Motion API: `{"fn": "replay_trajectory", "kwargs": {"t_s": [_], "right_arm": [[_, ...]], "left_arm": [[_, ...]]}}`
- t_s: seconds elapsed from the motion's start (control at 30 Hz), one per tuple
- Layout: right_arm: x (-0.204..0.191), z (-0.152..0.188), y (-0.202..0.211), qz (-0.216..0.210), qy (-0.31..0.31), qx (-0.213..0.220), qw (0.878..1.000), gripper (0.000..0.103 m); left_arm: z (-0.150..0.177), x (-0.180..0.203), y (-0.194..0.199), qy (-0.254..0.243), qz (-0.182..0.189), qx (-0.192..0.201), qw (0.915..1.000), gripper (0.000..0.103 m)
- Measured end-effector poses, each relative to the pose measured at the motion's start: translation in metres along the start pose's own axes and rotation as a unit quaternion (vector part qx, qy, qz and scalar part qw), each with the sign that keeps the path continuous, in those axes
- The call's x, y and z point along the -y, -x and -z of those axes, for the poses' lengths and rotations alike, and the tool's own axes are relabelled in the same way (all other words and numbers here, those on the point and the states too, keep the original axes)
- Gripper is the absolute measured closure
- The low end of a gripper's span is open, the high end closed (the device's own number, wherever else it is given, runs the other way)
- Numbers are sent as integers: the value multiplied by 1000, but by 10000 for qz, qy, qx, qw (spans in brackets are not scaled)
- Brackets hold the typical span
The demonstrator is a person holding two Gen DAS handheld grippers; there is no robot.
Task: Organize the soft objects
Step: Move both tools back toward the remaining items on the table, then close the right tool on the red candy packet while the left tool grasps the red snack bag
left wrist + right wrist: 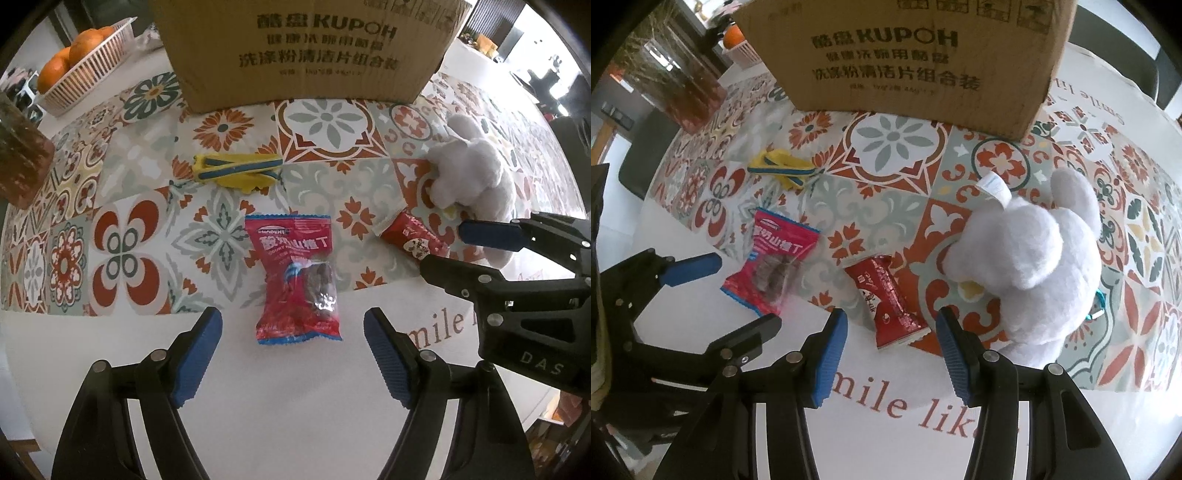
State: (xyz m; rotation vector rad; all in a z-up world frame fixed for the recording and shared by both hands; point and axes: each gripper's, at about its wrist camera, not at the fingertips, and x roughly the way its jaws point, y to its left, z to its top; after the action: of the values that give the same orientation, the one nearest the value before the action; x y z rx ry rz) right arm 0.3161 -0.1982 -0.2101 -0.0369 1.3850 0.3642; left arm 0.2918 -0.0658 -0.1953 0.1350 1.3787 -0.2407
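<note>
On the tablecloth [332, 406] I count 4 loose soft items: 1 red-and-blue snack bag [295, 280], 1 dark red wrapper [890, 299], 1 white plush [1030, 258] and 1 flat yellow-and-blue piece [236, 171] whose nature I cannot determine. 1 carton [306, 48] stands at the far side, presumably the destination; its opening is out of view.

I hold the left gripper [293, 358] spread wide and empty, aligned with the snack bag's near end, which lies between the pads without contact. That alignment suits a straight pinch across the bag.

I hold the right gripper [892, 354] likewise parted and empty, just short of the wrapper's near end. The plush lies just beside its right finger.

Both tools flank separate targets, so I judge 2 pickups are being prepared and 0 items packed.

1 basket [85, 74] of oranges and 1 glass vase [676, 77] stand apart, untouched.
</note>
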Motion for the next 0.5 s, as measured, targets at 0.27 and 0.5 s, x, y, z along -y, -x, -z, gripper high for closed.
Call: {"fn": "replay_trajectory", "kwargs": {"t_s": [0.27,0.5], "right_arm": [[-4,-4,-8,-32,106,-62,9999,51],[-7,-8,-14,-12,144,-81,9999,58]], "left_arm": [[-6,7,-14,-53,-70,-84,9999,30],[-15,4,-24,-54,-158,-114,9998,39]]}}
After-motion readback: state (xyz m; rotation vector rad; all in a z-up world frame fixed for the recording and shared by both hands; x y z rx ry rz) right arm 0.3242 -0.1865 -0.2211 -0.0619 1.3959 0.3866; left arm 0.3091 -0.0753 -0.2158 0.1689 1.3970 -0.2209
